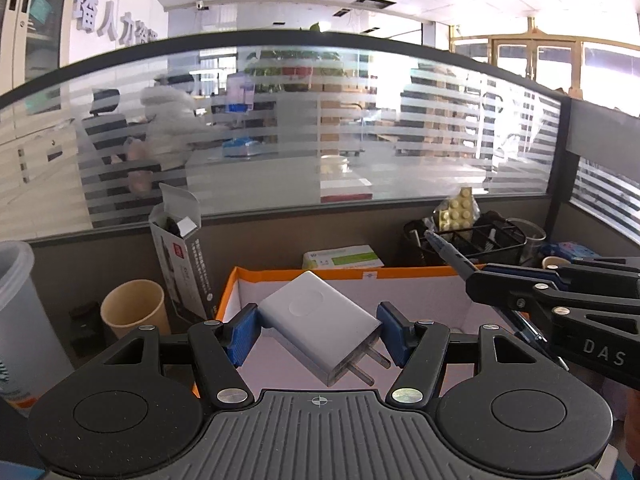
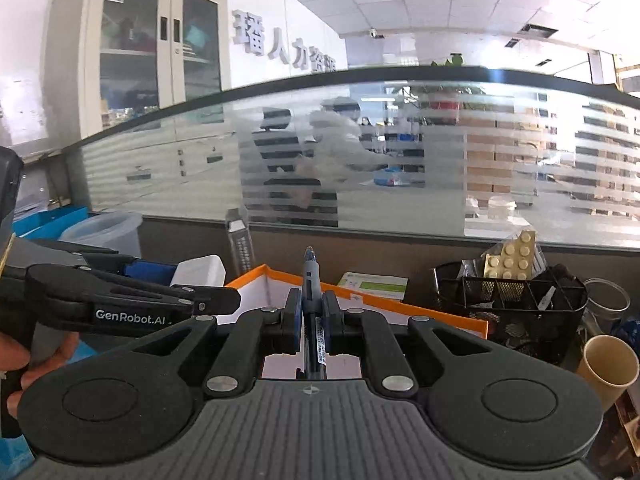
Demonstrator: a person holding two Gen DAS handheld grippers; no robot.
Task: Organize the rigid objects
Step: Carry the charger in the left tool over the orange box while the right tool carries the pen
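Observation:
A silver-white wall charger (image 1: 320, 322) with two metal prongs hangs tilted over the orange-rimmed white box (image 1: 420, 300), pinched between the blue pads of my left gripper (image 1: 318, 334). My right gripper (image 2: 309, 316) is shut on a blue pen (image 2: 310, 280) that points forward and up over the same box (image 2: 400, 312). In the left wrist view the right gripper (image 1: 486, 278) reaches in from the right with the pen (image 1: 448, 254). In the right wrist view the left gripper (image 2: 156, 272) comes in from the left with the charger (image 2: 198, 270).
A black mesh organizer (image 2: 512, 308) with yellow toy bricks (image 2: 510, 262) stands right of the box. A paper cup (image 1: 134, 312), an open carton (image 1: 182, 256) and a translucent tub (image 1: 16, 300) stand left. A green-white packet (image 1: 342, 258) lies behind. A striped glass partition (image 1: 320, 128) closes the desk.

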